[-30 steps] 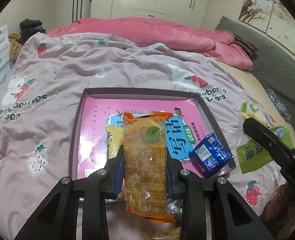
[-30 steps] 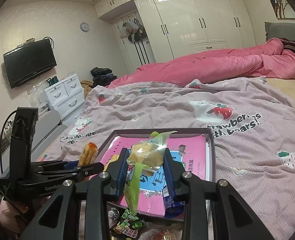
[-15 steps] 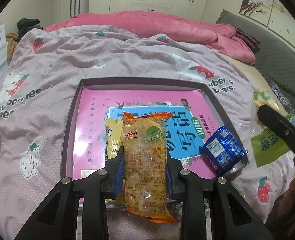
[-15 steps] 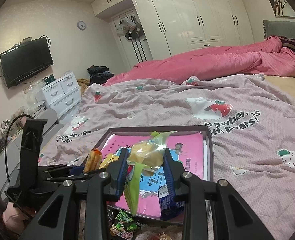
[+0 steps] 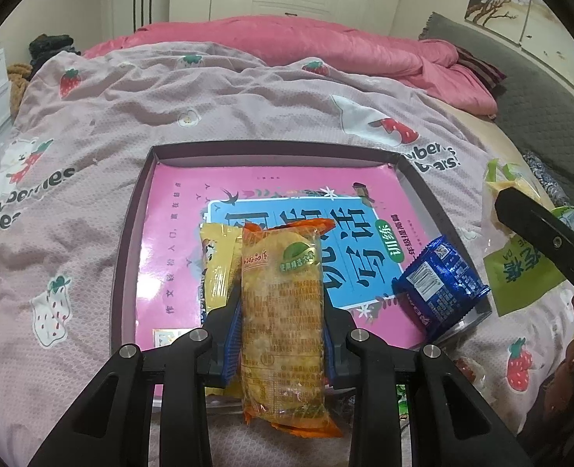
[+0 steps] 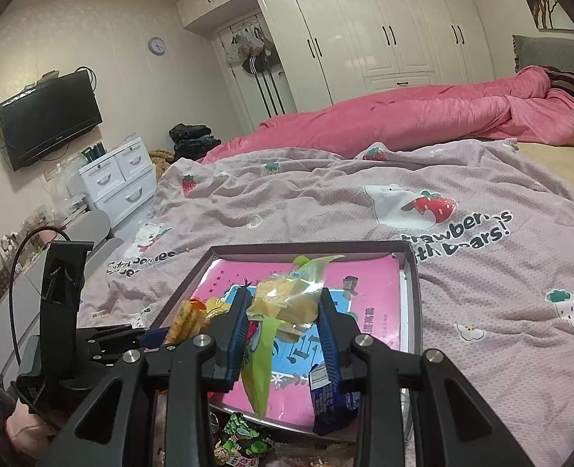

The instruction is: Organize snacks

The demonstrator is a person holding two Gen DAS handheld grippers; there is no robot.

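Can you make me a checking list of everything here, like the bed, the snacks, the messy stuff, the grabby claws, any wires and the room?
Surface: pink strawberry blanket on a bed, with a shallow box tray lined with a pink booklet.
Job's things: orange snack pack held upright over the tray; yellow packet lying in it; blue packet leaning on its right rim; green-and-clear snack bag held.
Clutter: more wrappers just off the tray's near edge.
Grippers: left gripper shut on the orange pack; right gripper shut on the green-and-clear bag.
Cables: black cable looping by the left gripper.
Surroundings: pink duvet, white wardrobes, wall TV, white drawers, clock.
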